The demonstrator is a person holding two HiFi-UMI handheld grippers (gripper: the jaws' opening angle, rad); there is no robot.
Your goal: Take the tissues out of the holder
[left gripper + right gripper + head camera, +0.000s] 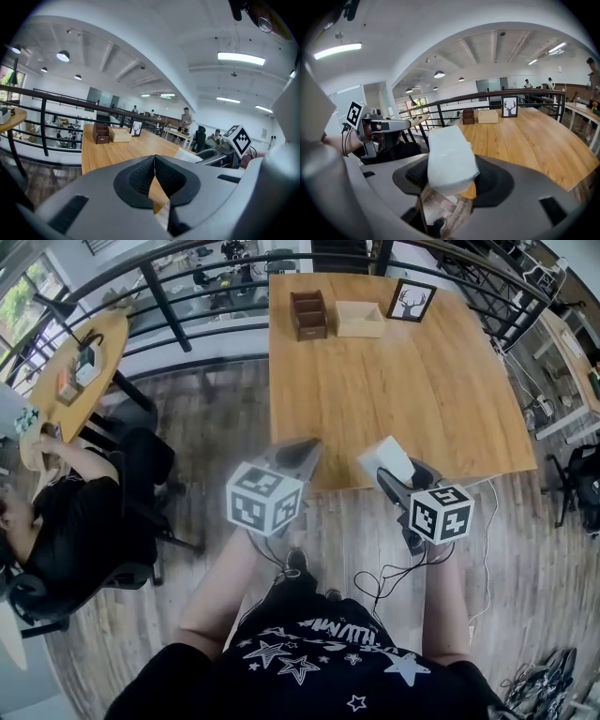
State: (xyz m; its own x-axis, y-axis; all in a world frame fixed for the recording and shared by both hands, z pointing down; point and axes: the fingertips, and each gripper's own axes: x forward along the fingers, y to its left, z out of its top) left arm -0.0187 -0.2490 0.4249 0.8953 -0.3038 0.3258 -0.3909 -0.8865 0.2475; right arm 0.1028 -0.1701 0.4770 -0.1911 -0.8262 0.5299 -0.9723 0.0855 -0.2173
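The right tongs [451, 182] are clenched on the tissues [451, 159], a white block pinched across its width between the two pads. The block sticks out past the tips. It hangs in the air at the near edge of the worktop [412, 399], right of that edge's middle. The floor [440, 206] shows directly beneath it, so it rests on nothing.

The left tongs [154, 161] are clenched with nothing in them. Their pads meet at the tips and leave only a narrow wedge of gap below. They hover just short of the same near edge, beside the right tongs and to their left.

The holder [308, 315] is a dark brown box with compartments. It stands at the far edge of the worktop, toward the far left corner and well apart from both tongs. A pale box [360, 320] sits just beside it, and a framed picture [411, 300] stands further along that edge.

The main part of the task looks done, since the tissues are out and a long way from the holder. No white shows in the holder's compartments, but it is too small in every view to be sure it is empty. The rest of the worktop is bare wood. What seems left is to put the block down somewhere on it and release the grip. If more tissues remain in the holder, it would take another reach to the far edge.
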